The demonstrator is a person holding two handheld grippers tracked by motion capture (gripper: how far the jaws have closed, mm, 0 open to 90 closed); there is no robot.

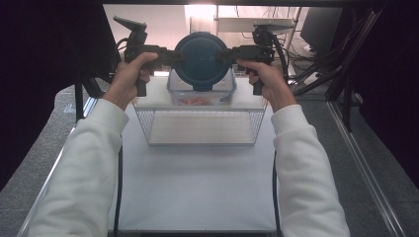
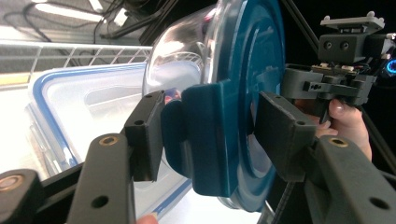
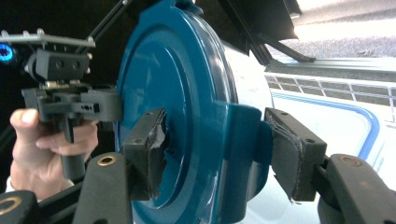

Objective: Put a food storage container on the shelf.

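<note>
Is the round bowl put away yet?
Not yet. The lid is already on the bowl. Both grippers, left and right, hold it tipped on its side, above the box on the rack. Setting it down is left.

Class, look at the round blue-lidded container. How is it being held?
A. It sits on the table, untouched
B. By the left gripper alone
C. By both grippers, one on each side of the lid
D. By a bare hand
C: the left gripper and right gripper each clamp a side clip of the round blue-lidded container, held up above the clear box.
</note>
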